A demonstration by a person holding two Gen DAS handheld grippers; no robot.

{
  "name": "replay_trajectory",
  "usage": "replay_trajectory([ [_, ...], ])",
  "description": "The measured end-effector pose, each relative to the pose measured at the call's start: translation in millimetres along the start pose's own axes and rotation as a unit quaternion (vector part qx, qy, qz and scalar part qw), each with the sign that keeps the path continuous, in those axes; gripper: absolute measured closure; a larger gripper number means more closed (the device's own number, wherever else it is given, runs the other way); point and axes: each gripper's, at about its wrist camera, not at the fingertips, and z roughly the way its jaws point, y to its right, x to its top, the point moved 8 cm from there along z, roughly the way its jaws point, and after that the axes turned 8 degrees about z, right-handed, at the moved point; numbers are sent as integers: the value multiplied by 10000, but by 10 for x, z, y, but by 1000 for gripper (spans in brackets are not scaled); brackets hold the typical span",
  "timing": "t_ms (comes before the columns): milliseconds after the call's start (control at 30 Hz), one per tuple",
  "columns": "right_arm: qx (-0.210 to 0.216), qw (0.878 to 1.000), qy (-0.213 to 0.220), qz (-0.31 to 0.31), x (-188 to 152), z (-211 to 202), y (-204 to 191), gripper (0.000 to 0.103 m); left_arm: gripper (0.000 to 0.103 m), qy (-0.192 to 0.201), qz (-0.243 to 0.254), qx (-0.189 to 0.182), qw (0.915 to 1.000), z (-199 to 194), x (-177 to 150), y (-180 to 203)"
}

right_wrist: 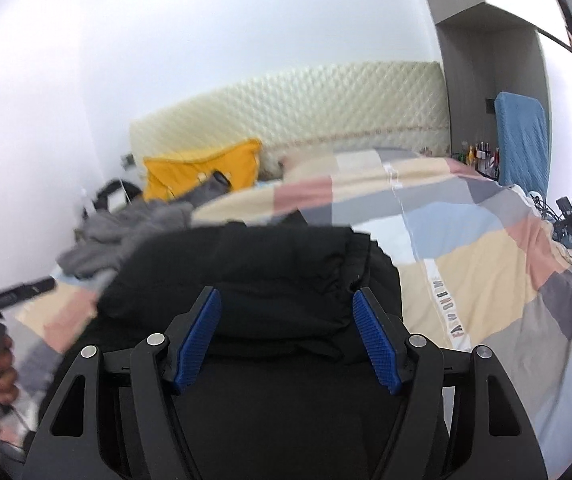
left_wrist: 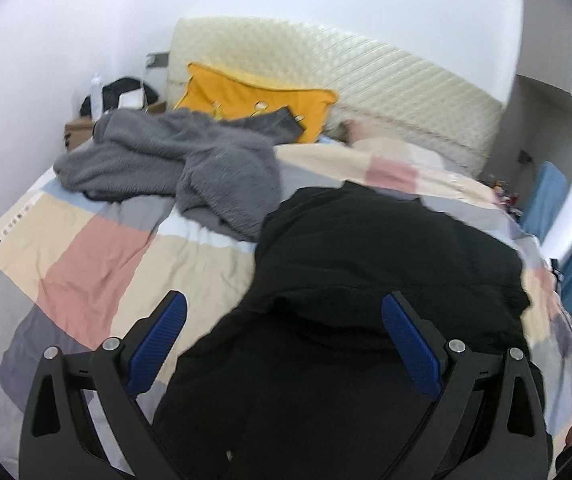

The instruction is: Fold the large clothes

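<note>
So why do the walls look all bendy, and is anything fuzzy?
Both views are fisheye, so edges curve and corners go black. In the left wrist view the black jacket and grey fleece are fairly sharp; in the right wrist view the yellow pillow and the left gripper are smeared by motion.

Open checked bedspread [left_wrist: 85, 256] is lying free to the near left of the black coat [left_wrist: 366, 264], giving a gripper room there. Farther left, the grey fleece heap [left_wrist: 173, 160] is blocking the way toward the yellow pillow [left_wrist: 245, 96]. Right side, the bunched duvet [right_wrist: 486, 248] is crowding in beside the coat.
</note>
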Motion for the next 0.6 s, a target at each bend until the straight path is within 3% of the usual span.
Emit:
replay_trajectory([
  [167,21,9989,437,-147,360,-730,-170,35,5,321,141,16,9994,-668,209,153],
  [300,-49,9973,694,-240,602,-1317,-328,31,5,819,72,-359,9960,-1394,470,200],
  [433,72,9943,994,-381,768,-1880,-547,31,5,1181,247,-461,9916,-2046,649,257],
  [600,63,9919,1170,-481,889,-2367,-596,30,5,1112,216,-525,9922,-2574,778,149],
])
